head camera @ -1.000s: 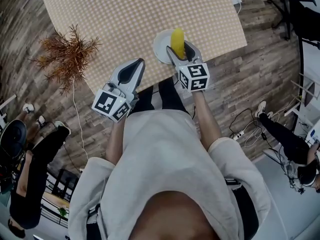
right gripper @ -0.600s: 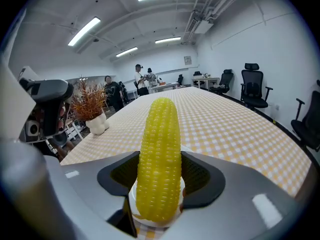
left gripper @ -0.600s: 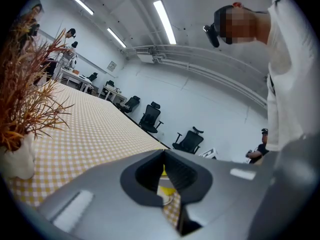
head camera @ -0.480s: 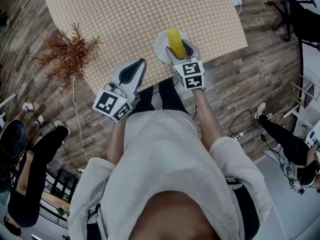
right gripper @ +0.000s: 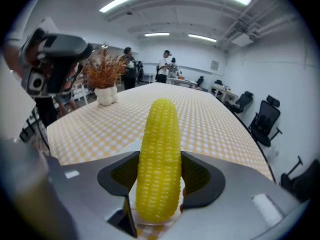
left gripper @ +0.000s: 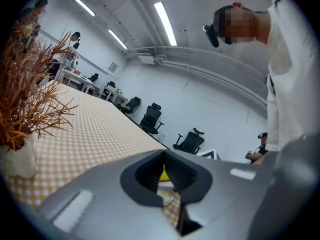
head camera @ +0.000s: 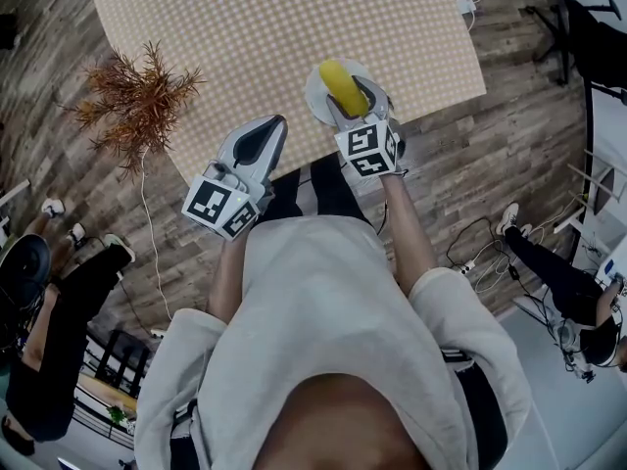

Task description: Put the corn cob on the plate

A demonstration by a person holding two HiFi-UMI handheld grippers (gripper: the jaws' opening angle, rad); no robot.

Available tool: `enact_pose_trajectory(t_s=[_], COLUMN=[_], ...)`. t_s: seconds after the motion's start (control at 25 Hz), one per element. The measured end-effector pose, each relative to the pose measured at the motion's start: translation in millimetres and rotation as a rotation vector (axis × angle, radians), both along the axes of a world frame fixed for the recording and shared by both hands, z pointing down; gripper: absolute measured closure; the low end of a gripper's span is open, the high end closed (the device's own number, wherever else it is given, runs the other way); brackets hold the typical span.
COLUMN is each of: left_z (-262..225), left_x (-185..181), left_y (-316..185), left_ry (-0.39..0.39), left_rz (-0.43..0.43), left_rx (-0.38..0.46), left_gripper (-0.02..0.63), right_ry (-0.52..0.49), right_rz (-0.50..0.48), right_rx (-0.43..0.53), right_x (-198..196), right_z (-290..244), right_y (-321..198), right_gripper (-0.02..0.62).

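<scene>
Corn cob (head camera: 342, 85) is clamped tip-up between the fingers of the right gripper (head camera: 358, 102), directly over the plate (head camera: 314, 102) at the worktop (head camera: 245, 27) edge. Only lowering and release seem left. Left gripper (head camera: 257, 141) is parked aside, fingers closed on nothing.

No word, number or brand can be read anywhere. The marker cube (head camera: 217, 207) on the left claw (head camera: 266, 130) and the marker cube (head camera: 367, 149) on the right claw (head camera: 355, 96) bear only black-and-white square patterns, not letters. A small plaque (right gripper: 214, 65) far across the room is too small to read.
</scene>
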State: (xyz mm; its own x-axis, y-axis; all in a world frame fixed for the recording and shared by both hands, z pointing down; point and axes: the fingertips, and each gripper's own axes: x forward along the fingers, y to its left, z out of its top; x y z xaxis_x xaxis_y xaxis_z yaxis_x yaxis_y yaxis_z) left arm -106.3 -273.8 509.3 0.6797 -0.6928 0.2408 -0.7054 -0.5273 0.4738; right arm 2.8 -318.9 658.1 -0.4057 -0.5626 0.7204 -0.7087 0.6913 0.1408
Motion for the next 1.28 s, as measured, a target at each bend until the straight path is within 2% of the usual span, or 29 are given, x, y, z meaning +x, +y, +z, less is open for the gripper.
enact_pose_trajectory(t_s=[0.08,0.28,0.68,1.04,1.28], left_z=[1,1,1,2,1], left_x=[-1,0,-5,-5,-8], left_y=[0,1,1,2,2], left_ry=[0.000,0.006,0.012,0.015,0.016], left_rz=[-0.002,-0.001,-0.017,-0.025,-0.031], left_rx=[-0.001,-0.004,-0.002,0.000,0.004], left_gripper=[0.598,0.598,0.598,0.598,0.598], right_ry=[0.067,0.169,0.385,0.431,0.399], right_rz=[-0.063,-0.164,-0.430,-0.521,-0.531], right_rx=[0.024,0.056,0.143,0.113,0.067], right_x=[-2,-1,-5,-3,-6], right_z=[2,5,14,23,28], right_y=[3,7,14,13,9], right_gripper=[0.342,0.342,0.342,0.341,0.341])
